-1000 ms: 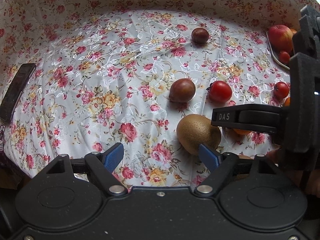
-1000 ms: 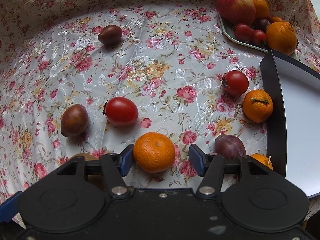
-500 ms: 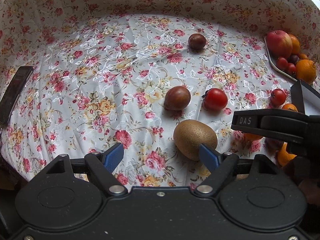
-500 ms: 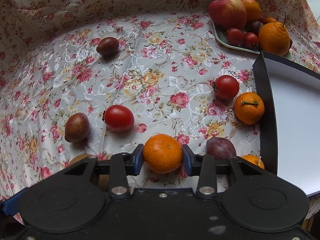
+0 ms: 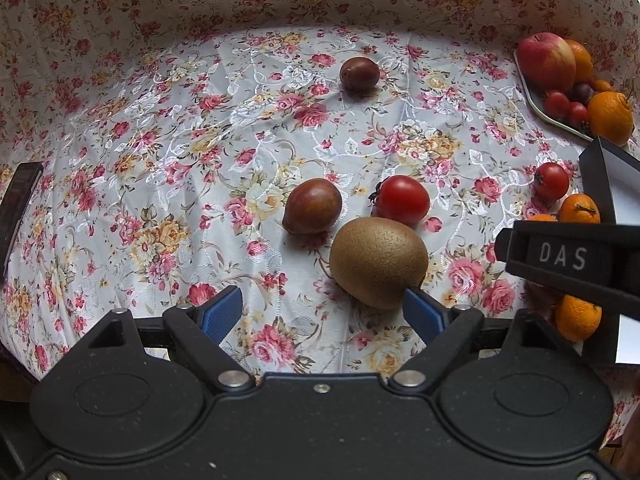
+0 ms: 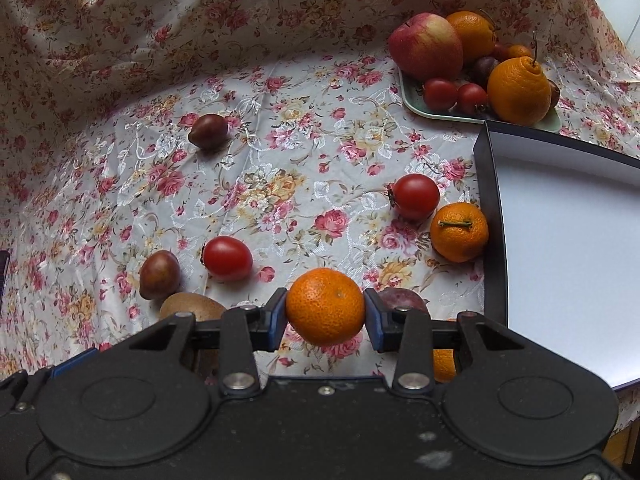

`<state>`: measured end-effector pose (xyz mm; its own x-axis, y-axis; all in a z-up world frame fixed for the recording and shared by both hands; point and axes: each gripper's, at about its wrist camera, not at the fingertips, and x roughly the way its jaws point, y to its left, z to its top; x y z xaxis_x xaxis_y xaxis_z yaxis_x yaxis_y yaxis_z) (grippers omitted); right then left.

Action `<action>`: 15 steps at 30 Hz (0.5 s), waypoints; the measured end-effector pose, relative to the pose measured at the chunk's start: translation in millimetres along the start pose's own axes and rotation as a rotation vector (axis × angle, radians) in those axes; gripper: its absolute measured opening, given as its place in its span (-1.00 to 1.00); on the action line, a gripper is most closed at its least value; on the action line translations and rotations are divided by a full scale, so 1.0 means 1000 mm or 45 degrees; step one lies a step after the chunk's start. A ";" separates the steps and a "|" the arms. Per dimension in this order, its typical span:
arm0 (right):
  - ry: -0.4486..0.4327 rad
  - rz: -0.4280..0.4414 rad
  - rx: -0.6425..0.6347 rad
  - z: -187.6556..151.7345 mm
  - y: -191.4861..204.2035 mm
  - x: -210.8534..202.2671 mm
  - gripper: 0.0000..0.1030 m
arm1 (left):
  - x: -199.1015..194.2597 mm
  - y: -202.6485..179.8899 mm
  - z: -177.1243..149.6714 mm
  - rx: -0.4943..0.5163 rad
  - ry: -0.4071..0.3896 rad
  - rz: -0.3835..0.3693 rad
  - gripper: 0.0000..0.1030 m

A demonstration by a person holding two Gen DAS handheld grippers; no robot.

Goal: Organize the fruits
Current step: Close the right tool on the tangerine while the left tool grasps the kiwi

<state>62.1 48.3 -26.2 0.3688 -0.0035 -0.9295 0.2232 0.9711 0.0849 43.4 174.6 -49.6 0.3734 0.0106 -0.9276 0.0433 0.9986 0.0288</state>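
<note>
Two sets of fingers are mine. My right gripper (image 6: 325, 317) has its blue fingers (image 6: 276, 316) clamped on a mandarin (image 6: 325, 306), one pad pressing each side. A second ago those fingers stood wide around it as it sat on the floral cloth (image 6: 280, 184); now it rides clear of the cloth, so the pick looks done and the carry can begin. Just right of the fingers is the dark-walled white box (image 6: 490, 216), probably its destination. Beyond it, a green tray (image 6: 412, 106) already holds an apple, oranges and small tomatoes.

My left gripper (image 5: 322, 312) is empty, its jaws opening to their widest, and it has drifted toward a kiwi (image 5: 378, 262), which lies by the right finger (image 5: 420, 314), not between them. Past the kiwi sit a brown fruit (image 5: 313, 206) and a red tomato (image 5: 403, 199).
</note>
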 end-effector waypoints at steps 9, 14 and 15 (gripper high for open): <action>-0.039 0.020 0.045 -0.001 -0.022 -0.020 -0.20 | -0.008 -0.013 0.009 0.002 -0.129 0.046 0.70; -0.066 0.029 0.059 -0.001 -0.031 -0.030 -0.19 | -0.003 -0.013 0.019 -0.049 -0.134 0.040 0.72; -0.064 0.028 0.060 -0.001 -0.033 -0.031 -0.19 | -0.002 -0.013 0.020 -0.057 -0.133 0.030 0.72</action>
<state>42.3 17.1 -0.8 0.4185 0.0048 -0.9082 0.2560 0.9588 0.1230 60.9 160.1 -40.3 0.4687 0.0314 -0.8828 -0.0071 0.9995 0.0318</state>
